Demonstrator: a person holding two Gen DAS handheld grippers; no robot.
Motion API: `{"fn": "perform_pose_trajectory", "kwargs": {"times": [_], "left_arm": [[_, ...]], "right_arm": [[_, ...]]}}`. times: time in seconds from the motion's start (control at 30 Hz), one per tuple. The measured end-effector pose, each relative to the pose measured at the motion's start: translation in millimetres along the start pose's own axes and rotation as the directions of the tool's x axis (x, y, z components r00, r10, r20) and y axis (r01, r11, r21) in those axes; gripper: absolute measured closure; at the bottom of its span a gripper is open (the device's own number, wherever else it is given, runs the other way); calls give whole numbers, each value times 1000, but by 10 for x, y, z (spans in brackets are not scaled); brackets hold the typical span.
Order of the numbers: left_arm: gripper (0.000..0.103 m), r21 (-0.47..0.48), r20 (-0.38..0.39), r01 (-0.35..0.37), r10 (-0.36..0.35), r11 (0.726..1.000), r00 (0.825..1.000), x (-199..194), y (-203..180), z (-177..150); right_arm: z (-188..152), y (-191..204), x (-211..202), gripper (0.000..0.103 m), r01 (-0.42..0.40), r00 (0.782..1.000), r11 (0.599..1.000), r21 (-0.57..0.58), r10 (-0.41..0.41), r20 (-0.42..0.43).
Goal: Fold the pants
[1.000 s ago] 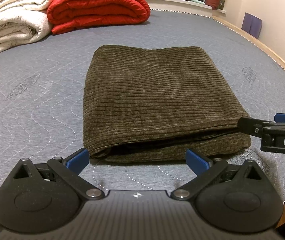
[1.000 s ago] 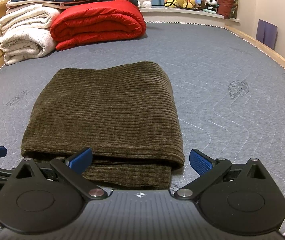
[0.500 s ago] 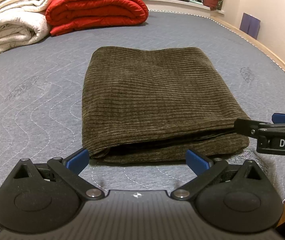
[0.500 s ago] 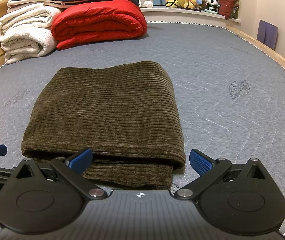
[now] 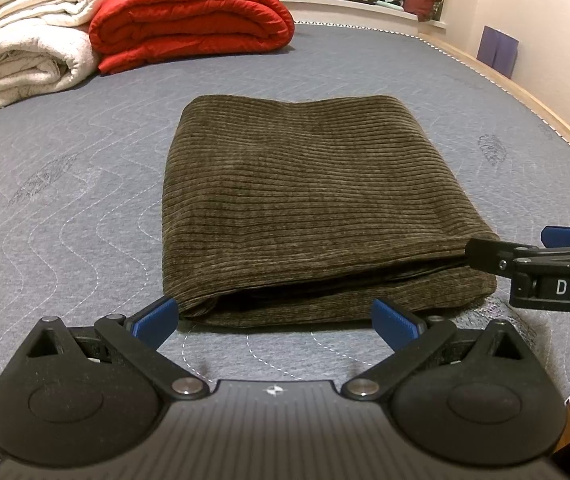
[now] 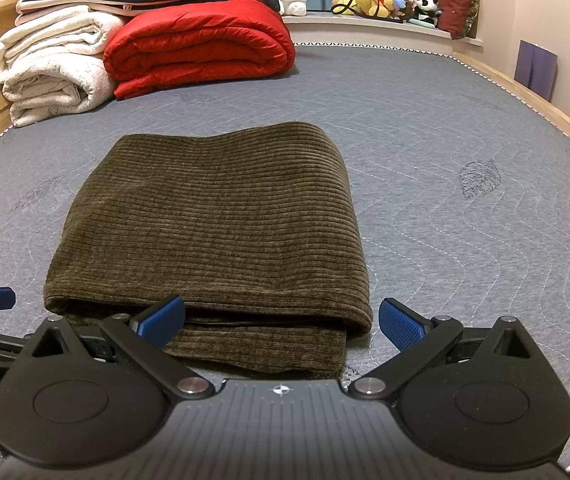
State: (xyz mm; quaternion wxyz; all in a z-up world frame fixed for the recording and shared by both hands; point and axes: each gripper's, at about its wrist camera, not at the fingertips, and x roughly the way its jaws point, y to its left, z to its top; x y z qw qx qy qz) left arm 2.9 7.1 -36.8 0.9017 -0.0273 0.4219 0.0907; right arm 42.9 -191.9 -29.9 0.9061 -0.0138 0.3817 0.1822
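Lying folded into a thick rectangle, the pants (image 5: 317,216) sit mid-mattress (image 5: 65,200), open edges toward the grippers. Left gripper (image 5: 273,318) spread wide, holding nothing, fingertips just short of the near edge. Right gripper (image 6: 281,320) also wide open and empty; its left fingertip overlaps the near hem in view, contact unclear. Red quilt (image 6: 201,44) and white blankets (image 6: 53,64) stacked at the far end, well apart from the pants.

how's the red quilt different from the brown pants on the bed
The red quilt is smooth, shiny and puffy, folded into a thick roll; the brown pants are ribbed corduroy, folded low and flat. The quilt sits at the far end, the pants near both grippers. Both lie folded on the grey mattress.
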Motion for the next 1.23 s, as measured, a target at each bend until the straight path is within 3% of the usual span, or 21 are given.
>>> {"fn": "perform_pose_trajectory", "kwargs": {"times": [1.23], "left_arm": [[0,18,18,30,-30,999,999,-37,21,6]], "right_arm": [[3,27,-4,1,2,1000,1000,2,-2,1]]}}
